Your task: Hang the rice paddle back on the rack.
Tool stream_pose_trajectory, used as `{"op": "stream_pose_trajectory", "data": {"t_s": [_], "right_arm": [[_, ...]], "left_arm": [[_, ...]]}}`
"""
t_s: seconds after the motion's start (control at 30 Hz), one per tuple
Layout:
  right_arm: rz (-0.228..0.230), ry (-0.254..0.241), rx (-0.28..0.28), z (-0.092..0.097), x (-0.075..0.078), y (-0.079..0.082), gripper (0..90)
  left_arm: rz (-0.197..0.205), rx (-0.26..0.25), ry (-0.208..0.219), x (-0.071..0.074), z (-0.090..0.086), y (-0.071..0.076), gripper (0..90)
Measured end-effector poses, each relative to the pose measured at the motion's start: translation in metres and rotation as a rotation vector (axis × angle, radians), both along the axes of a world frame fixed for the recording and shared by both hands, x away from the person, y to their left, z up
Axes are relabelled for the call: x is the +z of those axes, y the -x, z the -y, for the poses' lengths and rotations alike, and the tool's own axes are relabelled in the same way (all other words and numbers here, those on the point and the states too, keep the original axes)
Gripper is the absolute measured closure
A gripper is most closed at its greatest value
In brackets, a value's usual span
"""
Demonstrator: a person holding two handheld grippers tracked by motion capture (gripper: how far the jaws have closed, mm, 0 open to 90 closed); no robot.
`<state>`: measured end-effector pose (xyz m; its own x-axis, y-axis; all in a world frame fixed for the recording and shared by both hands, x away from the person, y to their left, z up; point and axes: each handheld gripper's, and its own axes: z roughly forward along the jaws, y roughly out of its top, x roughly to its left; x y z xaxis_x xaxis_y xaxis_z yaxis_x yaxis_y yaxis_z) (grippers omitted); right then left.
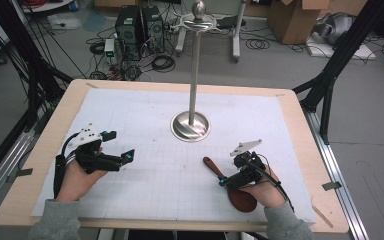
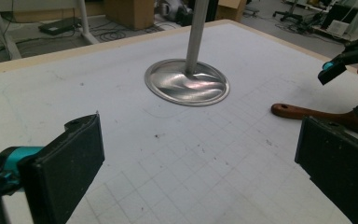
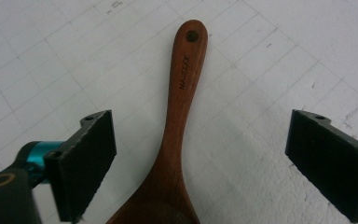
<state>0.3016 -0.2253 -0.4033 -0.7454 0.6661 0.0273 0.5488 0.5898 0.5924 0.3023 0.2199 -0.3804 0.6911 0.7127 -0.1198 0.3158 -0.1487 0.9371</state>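
A dark wooden spoon lies on the white gridded mat, handle pointing to the far left and bowl by the person's right hand. My right gripper hangs low over it, open. In the right gripper view the spoon's neck runs up between the two pads with a gap on each side. My left gripper is open over bare mat at the left, with nothing between its jaws. Its view also shows the spoon handle at the right.
A metal stand with a round base and a tall pole topped by a ball rises at the mat's centre, and its base is ahead of the left gripper. Computer towers, cables and cardboard boxes lie on the floor beyond the wooden table edge.
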Motion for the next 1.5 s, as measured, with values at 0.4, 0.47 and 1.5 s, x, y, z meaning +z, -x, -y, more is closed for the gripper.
{"op": "stream_pose_trajectory", "data": {"t_s": [0.4, 0.47, 1.5], "right_arm": [[-0.023, 0.031, 0.023, -0.01, -0.005, -0.003, 34.1], [-0.024, 0.04, 0.017, -0.012, -0.005, -0.003, 40.2], [-0.093, 0.11, 0.0, -0.019, -0.014, -0.002, 61.3]], "left_arm": [[-0.003, 0.024, -0.001, -0.001, -0.008, 0.006, 1.7], [-0.004, 0.028, -0.002, -0.001, -0.01, 0.007, 1.8], [-0.006, 0.041, 0.0, -0.002, -0.016, 0.009, 1.8]]}}
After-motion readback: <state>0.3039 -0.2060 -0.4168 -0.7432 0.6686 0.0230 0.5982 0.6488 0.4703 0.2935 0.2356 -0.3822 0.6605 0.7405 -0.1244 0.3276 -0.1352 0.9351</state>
